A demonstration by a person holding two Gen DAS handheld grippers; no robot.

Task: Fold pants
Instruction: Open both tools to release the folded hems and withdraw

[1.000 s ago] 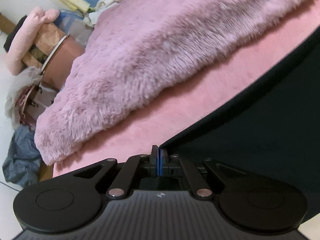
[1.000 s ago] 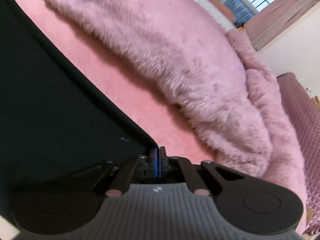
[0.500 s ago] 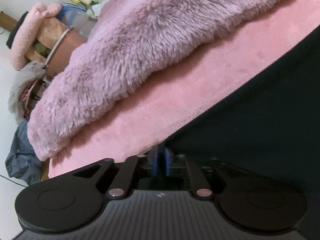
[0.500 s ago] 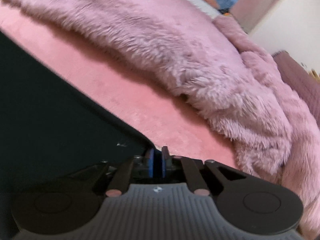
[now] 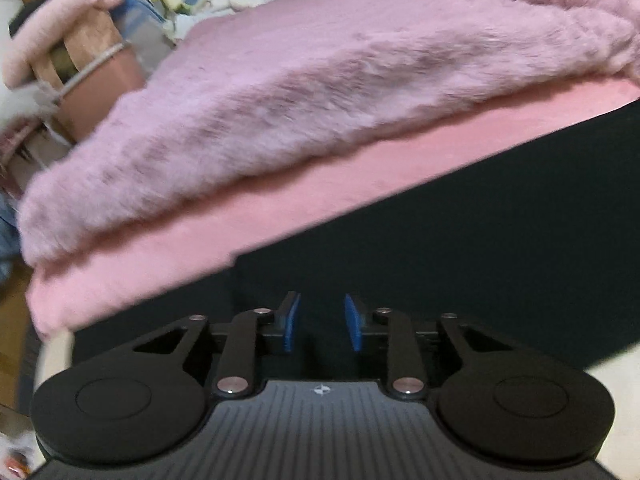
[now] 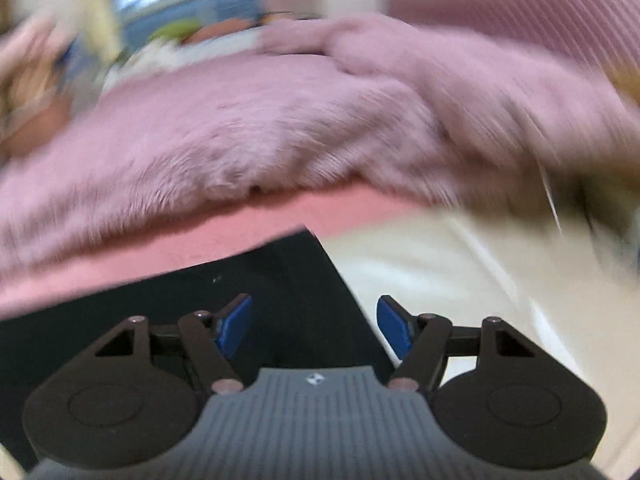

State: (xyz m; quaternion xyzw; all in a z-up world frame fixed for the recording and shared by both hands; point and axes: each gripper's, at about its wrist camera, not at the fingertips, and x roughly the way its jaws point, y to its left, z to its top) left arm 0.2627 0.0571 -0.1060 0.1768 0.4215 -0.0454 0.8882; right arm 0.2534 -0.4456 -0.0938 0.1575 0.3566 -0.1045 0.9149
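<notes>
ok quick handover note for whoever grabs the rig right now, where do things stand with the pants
Left tongs: open, jaws just been opening, nothing pinched; dark pants lie below them.
Right tongs: open wide, jaws just been opening, nothing held, over the pants' corner.
Pants: flat on the pink sheet, in front of the fluffy blanket.
Done: fabric released, one straight edge laid.
Left: can't tell how many folds remain; check, then smooth or fold again.
</notes>
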